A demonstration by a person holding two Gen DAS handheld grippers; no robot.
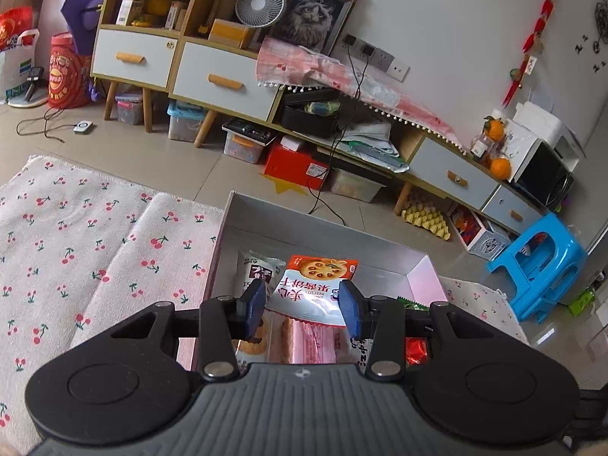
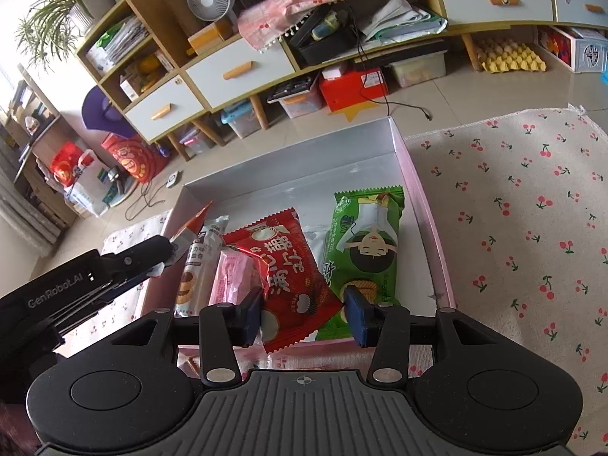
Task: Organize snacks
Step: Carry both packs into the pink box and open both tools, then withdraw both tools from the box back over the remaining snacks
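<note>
Blue-padded left gripper (image 1: 303, 306) pinches a white-and-orange foil biscuit packet (image 1: 315, 285) above the shallow pink-sided cardboard box (image 2: 425, 205). Right gripper (image 2: 303, 313) has its jaws spread around a glossy red plastic snack packet (image 2: 288, 266), which lies in the box on a pink wafer pack (image 2: 231, 277) beside a green wafer packet (image 2: 364, 243). Risk: slick foil slipping from the pads, or the red packet sliding as the jaws close.
</note>
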